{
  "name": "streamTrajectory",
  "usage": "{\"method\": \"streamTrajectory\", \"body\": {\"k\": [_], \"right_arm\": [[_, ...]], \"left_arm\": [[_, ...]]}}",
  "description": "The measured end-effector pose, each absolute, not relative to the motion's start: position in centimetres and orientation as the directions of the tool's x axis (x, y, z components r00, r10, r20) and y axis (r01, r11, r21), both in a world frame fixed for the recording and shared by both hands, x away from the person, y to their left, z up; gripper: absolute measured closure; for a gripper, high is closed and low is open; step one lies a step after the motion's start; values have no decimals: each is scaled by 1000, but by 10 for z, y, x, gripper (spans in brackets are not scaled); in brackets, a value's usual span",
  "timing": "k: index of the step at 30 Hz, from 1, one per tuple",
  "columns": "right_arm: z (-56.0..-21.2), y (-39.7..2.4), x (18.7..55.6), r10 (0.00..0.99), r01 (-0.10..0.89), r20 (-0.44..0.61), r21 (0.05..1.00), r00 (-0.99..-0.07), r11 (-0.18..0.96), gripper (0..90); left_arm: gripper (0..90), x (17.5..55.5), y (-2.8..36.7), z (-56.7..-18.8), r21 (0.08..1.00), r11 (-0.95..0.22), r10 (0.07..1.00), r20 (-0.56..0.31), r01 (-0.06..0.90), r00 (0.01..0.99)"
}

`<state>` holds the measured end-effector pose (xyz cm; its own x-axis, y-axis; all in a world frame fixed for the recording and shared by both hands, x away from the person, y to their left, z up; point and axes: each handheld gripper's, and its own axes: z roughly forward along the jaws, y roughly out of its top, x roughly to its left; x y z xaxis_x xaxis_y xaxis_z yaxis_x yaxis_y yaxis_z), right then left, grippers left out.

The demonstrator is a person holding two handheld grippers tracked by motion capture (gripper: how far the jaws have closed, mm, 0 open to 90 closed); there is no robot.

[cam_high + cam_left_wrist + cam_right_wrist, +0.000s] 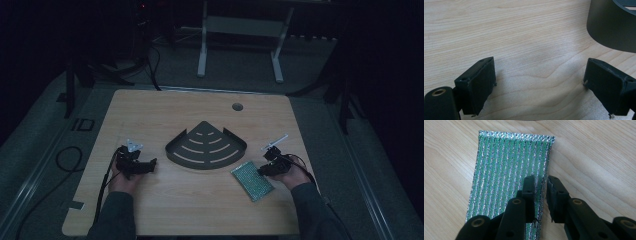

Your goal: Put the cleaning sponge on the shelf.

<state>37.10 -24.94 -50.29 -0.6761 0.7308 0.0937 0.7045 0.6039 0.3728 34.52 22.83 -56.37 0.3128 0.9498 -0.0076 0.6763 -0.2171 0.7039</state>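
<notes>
A dark quarter-round slotted tray (pixel 200 159) lies at the table's middle; its curved wall (pixel 611 27) shows at the upper right of the left gripper view. To its right lies a green and silver ribbed scouring pad (pixel 251 180) (pixel 506 165), flat on the wood. My right gripper (pixel 262 171) (pixel 540 185) sits at the pad's right long edge, jaws nearly together with that edge pinched between them. My left gripper (pixel 150 164) (pixel 539 82) rests low over bare wood left of the tray, jaws wide apart and nothing between them.
The wooden table (pixel 150 115) has a round cable hole (pixel 237 106) near its far edge. Beyond it a white-legged frame (pixel 202 50) stands on the dim floor. A black cable (pixel 67 160) loops on the floor at the left.
</notes>
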Motion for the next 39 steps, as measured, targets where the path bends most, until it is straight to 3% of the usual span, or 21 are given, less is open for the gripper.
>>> {"method": "streamTrajectory", "body": {"k": [17, 28, 39], "right_arm": [[-511, -251, 378, 735, 735, 153, 332, -661, 591, 752], [-516, -258, 385, 727, 762, 245, 320, -641, 564, 819], [-510, -247, 385, 707, 715, 156, 303, -689, 630, 894]], "left_arm": [[108, 345, 228, -564, 704, -217, 950, -7, 676, 313], [108, 345, 228, -564, 704, -218, 950, -7, 676, 313], [108, 345, 228, -564, 704, -217, 950, -7, 676, 313]]}}
